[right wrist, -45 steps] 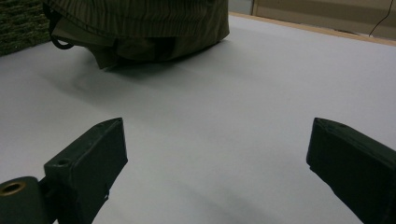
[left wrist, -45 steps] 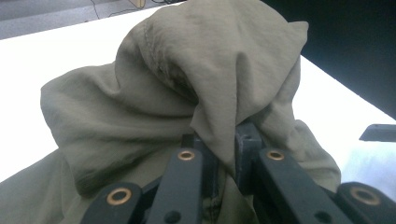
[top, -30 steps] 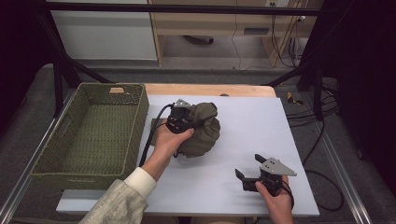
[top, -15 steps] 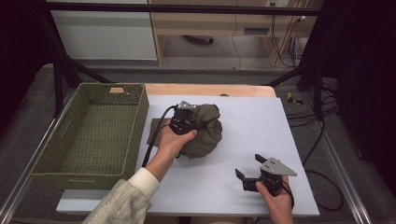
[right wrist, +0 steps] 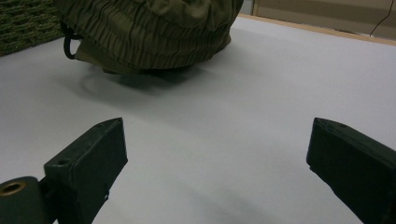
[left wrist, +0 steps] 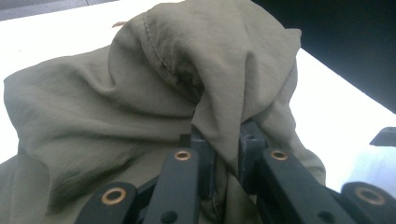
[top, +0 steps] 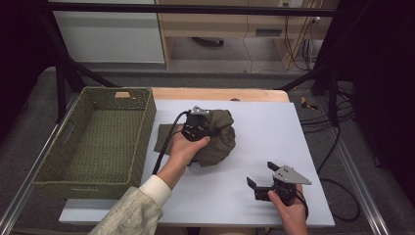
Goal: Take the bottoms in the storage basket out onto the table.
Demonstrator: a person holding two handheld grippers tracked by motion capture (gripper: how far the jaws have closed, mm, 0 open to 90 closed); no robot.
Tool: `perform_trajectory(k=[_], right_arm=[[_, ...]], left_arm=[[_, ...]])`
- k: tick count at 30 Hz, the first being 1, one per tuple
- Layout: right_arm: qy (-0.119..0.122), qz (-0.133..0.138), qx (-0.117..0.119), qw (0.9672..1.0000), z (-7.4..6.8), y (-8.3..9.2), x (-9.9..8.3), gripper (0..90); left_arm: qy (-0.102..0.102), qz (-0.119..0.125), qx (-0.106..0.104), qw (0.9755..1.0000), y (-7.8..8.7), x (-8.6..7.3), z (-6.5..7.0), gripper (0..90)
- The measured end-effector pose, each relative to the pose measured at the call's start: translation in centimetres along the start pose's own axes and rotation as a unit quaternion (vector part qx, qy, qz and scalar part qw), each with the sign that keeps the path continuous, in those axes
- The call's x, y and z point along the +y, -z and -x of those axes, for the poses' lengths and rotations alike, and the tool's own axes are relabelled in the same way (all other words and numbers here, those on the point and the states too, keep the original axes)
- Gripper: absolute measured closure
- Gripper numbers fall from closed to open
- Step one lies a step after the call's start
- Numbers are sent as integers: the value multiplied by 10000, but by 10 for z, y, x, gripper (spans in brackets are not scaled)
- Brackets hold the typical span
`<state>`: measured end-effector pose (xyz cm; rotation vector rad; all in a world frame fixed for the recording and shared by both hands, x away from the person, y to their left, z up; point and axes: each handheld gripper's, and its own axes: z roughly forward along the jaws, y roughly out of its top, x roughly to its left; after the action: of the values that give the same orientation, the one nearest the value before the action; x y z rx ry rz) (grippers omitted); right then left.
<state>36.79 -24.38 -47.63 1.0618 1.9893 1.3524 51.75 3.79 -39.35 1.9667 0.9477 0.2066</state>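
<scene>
left tool [left wrist: 223,154]: clamped on olive garment [top: 215,137] | right tool [top: 268,182]: jaws apart, idle | garment gripped, not yet in basket [top: 88,142]

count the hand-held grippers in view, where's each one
2. The left hand-held gripper is clamped on the olive garment mid-table; the right hand-held gripper sits open near the table's front right edge.

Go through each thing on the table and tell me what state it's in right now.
Olive garment: bunched up, one fold pinched.
Left gripper: shut on the garment's fold.
Right gripper: open, holding nothing, near the white mat.
Green basket: upright, nothing visible inside.
</scene>
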Motion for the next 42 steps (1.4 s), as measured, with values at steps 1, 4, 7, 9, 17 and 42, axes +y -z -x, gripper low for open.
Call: perform_trajectory(k=[1,4,7,9,17,42], right_arm=[[0,2,4,10000,0,0,0,53],[9,4,8,10000,0,0,0,53],[23,4,10,10000,0,0,0,53],[27,12,8,10000,0,1,0,53],[9,25,11,10000,1,1,0,52],[41,0,-11,10000,0,1,0,52]], left_arm=[[7,-8,3,10000,-1,0,0,808],[49,2,22,10000,-6,1,1,804],[63,21,59,10000,-11,3,3,774],[59,39,93,9999,-14,4,5,708],[-53,125,373,9992,-17,12,10,402],[-480,492,436,9967,31,22,17,107]])
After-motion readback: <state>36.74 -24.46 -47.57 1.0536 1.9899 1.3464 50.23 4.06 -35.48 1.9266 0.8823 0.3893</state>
